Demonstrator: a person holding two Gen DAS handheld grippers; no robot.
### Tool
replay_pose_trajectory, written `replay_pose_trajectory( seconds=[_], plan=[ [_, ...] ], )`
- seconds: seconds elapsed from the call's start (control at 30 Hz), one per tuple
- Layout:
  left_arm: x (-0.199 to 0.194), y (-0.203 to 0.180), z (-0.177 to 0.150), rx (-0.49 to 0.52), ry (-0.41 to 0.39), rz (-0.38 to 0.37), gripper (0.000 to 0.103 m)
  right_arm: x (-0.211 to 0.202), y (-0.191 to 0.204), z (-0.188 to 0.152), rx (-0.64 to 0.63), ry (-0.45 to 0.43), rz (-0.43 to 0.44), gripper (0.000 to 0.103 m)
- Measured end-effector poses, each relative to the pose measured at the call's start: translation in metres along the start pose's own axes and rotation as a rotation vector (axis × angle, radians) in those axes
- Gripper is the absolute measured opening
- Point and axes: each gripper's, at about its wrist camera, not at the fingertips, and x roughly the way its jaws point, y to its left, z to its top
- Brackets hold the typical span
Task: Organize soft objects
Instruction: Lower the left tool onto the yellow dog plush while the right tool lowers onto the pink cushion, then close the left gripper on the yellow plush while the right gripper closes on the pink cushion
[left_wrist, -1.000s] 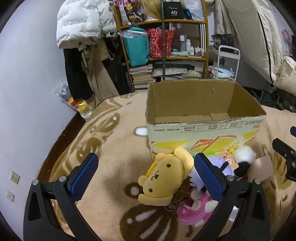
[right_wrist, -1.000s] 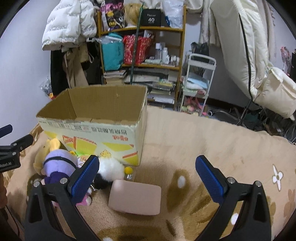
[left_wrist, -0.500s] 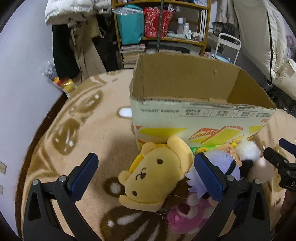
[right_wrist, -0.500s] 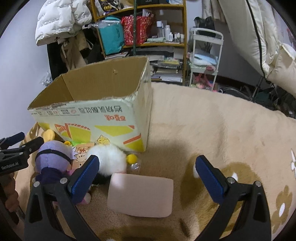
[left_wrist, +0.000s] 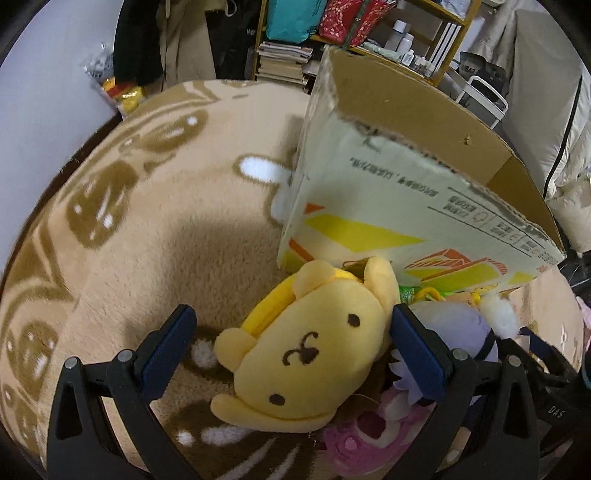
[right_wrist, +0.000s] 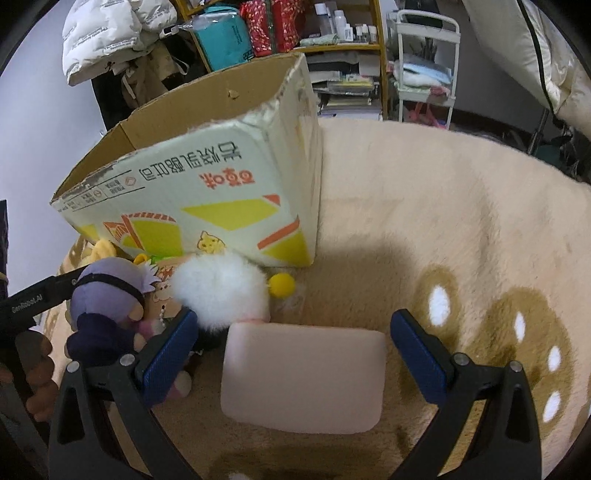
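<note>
Around the yellow plush (left_wrist: 310, 358), left hand-held gripper (left_wrist: 291, 347) gapes wide.

Plush yellow toy (left_wrist: 314, 354) – fuzzy rug (left_wrist: 166, 229) – matt cardboard box (left_wrist: 406, 206).

— What are those tools like?
— Each one, left gripper (left_wrist: 291, 354) and right gripper (right_wrist: 291, 354), has black angular arms, blue pads (left_wrist: 168, 349) lining the jaws, silver screws (right_wrist: 460, 357) just behind.
</note>
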Motion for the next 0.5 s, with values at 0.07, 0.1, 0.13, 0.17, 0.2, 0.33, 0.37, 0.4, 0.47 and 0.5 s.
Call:
replay_pose_trajectory(
  seconds=[0.07, 0.1, 0.13, 0.17, 0.2, 0.33, 0.37, 0.4, 0.47, 0.5],
  plan=[
    [0.0031, 0.0019, -0.0007, -0.02, 0.012, -0.015, 0.102, 0.0018, 0.0006, -0.0004, 0.002, 0.01, 0.01, 0.103],
    [0.0038, 0.0033, -0.0006, -0.03, 0.017, -0.022, 0.102, 0.0027, 0.0009, -0.001, 0.003, 0.015, 0.014, 0.103],
    [0.0048, 0.0052, -0.0008, -0.037, 0.02, -0.027, 0.101, 0.0035, 0.0011, -0.0014, 0.004, 0.02, 0.018, 0.103],
    [0.0048, 0.0057, -0.0009, -0.042, 0.021, -0.034, 0.097, 0.005, -0.0001, -0.0026, 0.002, 0.028, 0.023, 0.103],
    [0.0046, 0.005, -0.0009, -0.046, 0.02, -0.04, 0.092, 0.0058, 0.0004, -0.0033, -0.001, 0.033, 0.027, 0.103],
    [0.0033, 0.0011, -0.0017, -0.035, 0.012, -0.066, 0.079, 0.0079, 0.0046, -0.0053, -0.023, 0.039, 0.022, 0.103],
    [0.0025, 0.0008, -0.0037, -0.036, 0.012, -0.067, 0.077, 0.008, 0.0049, -0.0047, -0.025, 0.039, 0.022, 0.103],
    [0.0024, 0.0002, -0.0041, -0.038, 0.01, -0.066, 0.076, 0.0081, 0.0057, -0.0053, -0.026, 0.041, 0.02, 0.103],
    [0.002, -0.0005, -0.004, -0.04, 0.01, -0.067, 0.074, 0.0082, 0.0059, -0.0055, -0.025, 0.049, 0.018, 0.103],
    [0.0016, -0.0009, -0.0039, -0.041, 0.009, -0.066, 0.074, 0.0082, 0.0058, -0.0056, -0.023, 0.052, 0.016, 0.103]
  ],
)
